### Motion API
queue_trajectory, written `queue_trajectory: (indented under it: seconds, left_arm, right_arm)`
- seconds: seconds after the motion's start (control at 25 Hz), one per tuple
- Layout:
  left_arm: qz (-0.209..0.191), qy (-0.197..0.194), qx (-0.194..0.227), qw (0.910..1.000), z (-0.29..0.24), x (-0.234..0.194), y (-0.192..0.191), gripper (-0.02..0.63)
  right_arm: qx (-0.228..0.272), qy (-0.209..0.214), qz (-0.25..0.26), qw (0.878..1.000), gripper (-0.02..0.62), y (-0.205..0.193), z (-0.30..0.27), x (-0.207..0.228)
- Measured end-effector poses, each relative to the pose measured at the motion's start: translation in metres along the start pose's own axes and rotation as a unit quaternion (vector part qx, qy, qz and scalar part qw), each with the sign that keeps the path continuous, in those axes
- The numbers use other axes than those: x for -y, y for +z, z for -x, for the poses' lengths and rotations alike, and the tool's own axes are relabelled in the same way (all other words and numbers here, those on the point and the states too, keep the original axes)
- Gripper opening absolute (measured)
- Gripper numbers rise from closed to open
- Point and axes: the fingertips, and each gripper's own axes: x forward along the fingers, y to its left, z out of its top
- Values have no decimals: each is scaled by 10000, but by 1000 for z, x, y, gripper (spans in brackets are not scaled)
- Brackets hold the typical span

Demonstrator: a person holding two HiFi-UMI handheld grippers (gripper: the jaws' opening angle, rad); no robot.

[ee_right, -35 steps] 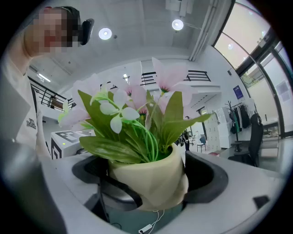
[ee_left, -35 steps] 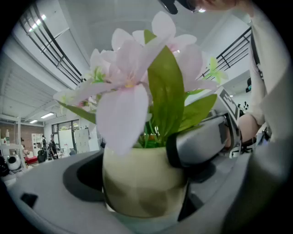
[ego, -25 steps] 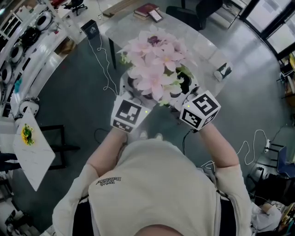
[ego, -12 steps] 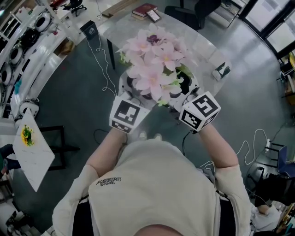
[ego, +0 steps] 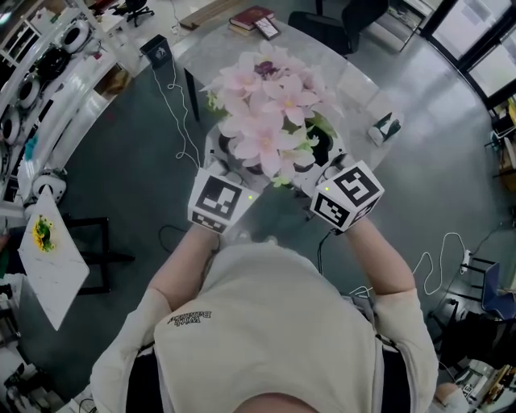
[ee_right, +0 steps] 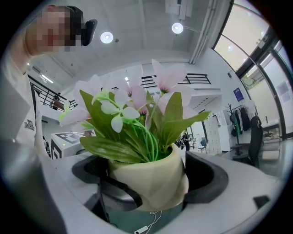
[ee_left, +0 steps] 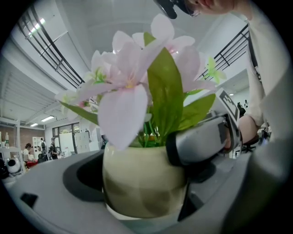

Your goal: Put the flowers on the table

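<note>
A person holds a flower pot [ee_left: 142, 183] up in the air with both grippers. The left gripper [ego: 229, 171] has its jaws pressed on the sides of the pot. The right gripper [ego: 322, 173] squeezes the pot from the other side. Pink flowers [ego: 266, 113] and green leaves [ee_right: 137, 132] stick up out of it. The pot is at the near edge of the glass surface [ego: 355, 81], not resting on it. Some books [ego: 256, 18] lie at the far end.

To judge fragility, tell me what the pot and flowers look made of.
Pot: cream, smooth, faint sheen and twisted facets; likely glazed ceramic, possibly plastic. Flowers: pale pink, uniform matte petals, stiff green leaves; probably artificial fabric or plastic.
</note>
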Motion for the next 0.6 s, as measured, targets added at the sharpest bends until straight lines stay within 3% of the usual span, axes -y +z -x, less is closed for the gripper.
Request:
queue_trajectory:
  seconds: [0.6]
  left_arm:
    - [10, 299, -83, 9995, -32, -36, -19, 494]
  right_arm:
    - [-31, 304, -1, 9995, 520, -9, -34, 38]
